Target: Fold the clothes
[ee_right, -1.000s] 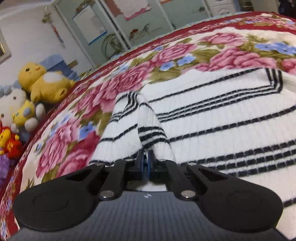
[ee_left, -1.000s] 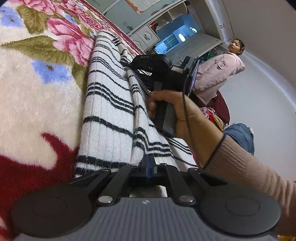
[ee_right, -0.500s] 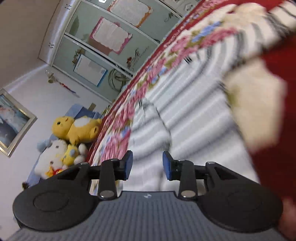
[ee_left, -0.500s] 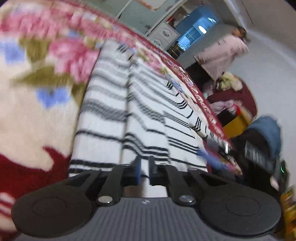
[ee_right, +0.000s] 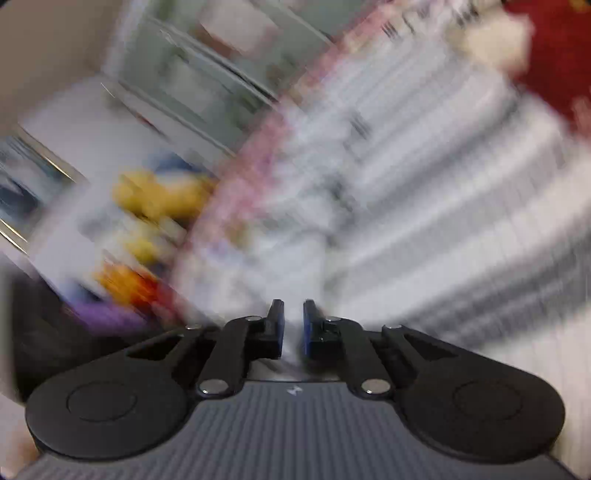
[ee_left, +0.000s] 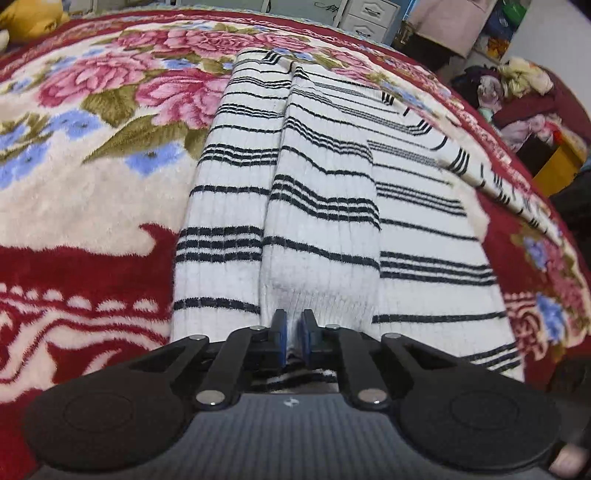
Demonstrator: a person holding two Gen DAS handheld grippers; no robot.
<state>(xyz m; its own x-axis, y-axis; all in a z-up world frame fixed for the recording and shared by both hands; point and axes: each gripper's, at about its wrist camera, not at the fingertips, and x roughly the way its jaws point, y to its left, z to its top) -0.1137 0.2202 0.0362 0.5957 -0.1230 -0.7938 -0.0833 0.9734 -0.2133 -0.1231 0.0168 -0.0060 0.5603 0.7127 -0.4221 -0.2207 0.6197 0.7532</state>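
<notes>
A white knit sweater with black stripes point(ee_left: 424, 206) lies flat on a floral blanket point(ee_left: 92, 206). One sleeve point(ee_left: 321, 240) is folded lengthwise over its body. My left gripper point(ee_left: 291, 325) is at the sleeve's near cuff, with white knit pinched between its blue pads while the jaws are opening. The right wrist view is heavily motion-blurred. There my right gripper point(ee_right: 293, 321) hovers over the striped sweater point(ee_right: 424, 206) with its pads only a narrow gap apart. The blur hides whether any cloth is in that gap.
Yellow plush toys point(ee_right: 159, 195) sit at the bed's far side. Past the blanket's right edge are a pile of clothes point(ee_left: 517, 85), a yellow box point(ee_left: 561, 166) and white drawers point(ee_left: 369, 18). A fingertip point(ee_left: 569, 461) shows at the bottom right.
The right gripper let go of the sleeve, opened wide, then closed while sweeping quickly aside. It and its hand left the left wrist view. The left gripper rose and tilted down over the sweater.
</notes>
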